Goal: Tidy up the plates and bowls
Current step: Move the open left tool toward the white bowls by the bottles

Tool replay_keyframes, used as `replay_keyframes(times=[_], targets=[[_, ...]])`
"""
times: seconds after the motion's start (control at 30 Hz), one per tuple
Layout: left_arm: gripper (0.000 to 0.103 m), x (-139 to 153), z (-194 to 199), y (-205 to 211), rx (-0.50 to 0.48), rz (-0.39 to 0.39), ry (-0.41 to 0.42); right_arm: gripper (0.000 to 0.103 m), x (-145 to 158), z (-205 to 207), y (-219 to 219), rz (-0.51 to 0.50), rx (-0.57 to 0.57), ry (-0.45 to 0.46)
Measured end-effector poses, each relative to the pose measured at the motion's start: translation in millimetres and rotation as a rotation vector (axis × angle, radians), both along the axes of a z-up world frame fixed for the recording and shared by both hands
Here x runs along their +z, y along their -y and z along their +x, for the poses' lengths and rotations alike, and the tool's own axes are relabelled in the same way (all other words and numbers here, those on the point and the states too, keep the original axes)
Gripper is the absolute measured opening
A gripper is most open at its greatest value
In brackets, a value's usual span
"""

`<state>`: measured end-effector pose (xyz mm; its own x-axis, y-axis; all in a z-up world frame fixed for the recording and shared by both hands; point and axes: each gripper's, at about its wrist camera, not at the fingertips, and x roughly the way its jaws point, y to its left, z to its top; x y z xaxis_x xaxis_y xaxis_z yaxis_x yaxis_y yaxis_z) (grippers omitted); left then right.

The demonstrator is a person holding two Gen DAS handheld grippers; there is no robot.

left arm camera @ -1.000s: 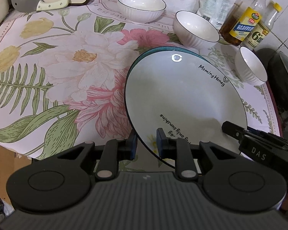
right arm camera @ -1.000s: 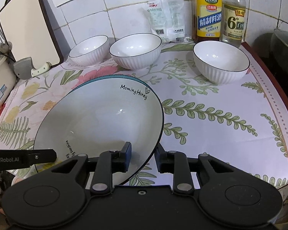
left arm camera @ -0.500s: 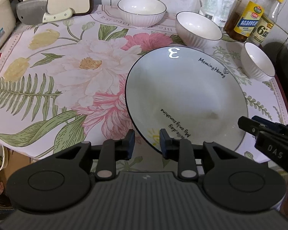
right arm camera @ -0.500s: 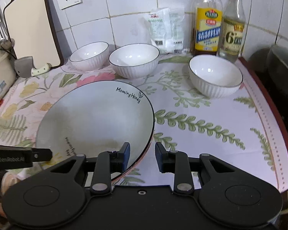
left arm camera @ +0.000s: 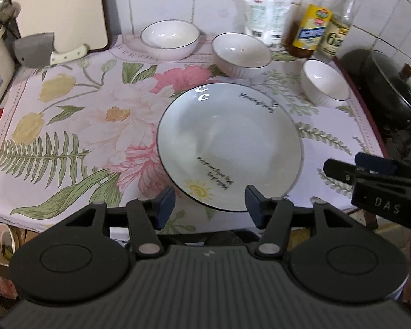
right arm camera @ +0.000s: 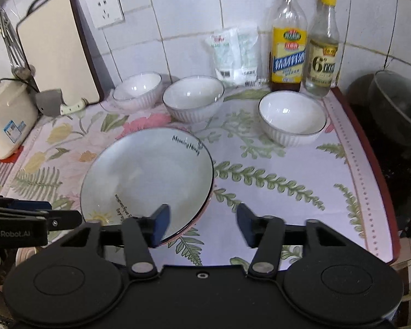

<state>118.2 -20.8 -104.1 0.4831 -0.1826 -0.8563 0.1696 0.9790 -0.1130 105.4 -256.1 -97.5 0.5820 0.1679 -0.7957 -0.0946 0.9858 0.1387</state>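
Both grippers have released the plate (left arm camera: 228, 137), jaws now spread.

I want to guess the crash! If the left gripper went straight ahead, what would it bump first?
Most likely the big plate. The open left gripper points right at its near rim; a white bowl sits farther behind. Depth is hard to judge.

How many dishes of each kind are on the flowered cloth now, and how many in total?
Plates: 1, the large plate with writing on it.
Bowls: 3, the left bowl, the middle bowl and the right bowl, all white.
Total: 4 dishes.
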Motion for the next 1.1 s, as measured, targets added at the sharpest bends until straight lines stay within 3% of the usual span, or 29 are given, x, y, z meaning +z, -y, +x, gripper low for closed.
replay_keyframes(times=[0.17, 0.27, 0.37, 0.7, 0.9, 1.1], targets=[[0.063, 17, -8, 14, -0.036, 0.013, 0.018, 0.063, 24, -12, 17, 0.000, -0.002, 0.061], [0.065, 25, -9, 23, -0.063, 0.012, 0.022, 0.070, 38, -19, 28, 0.002, 0.002, 0.104], [0.072, 31, -10, 34, -0.092, 0.012, 0.027, 0.071, 48, -26, 40, 0.001, 0.013, 0.147], [0.083, 39, 7, 69, -0.141, 0.018, 0.059, 0.073, 64, -30, 87, 0.034, -0.014, 0.281], [0.086, 28, 27, 90, -0.121, 0.018, 0.058, 0.074, 54, -28, 124, 0.183, -0.080, 0.347], [0.086, 15, 49, 111, -0.097, 0.005, 0.092, 0.074, 17, -5, 165, 0.473, -0.214, 0.346]])
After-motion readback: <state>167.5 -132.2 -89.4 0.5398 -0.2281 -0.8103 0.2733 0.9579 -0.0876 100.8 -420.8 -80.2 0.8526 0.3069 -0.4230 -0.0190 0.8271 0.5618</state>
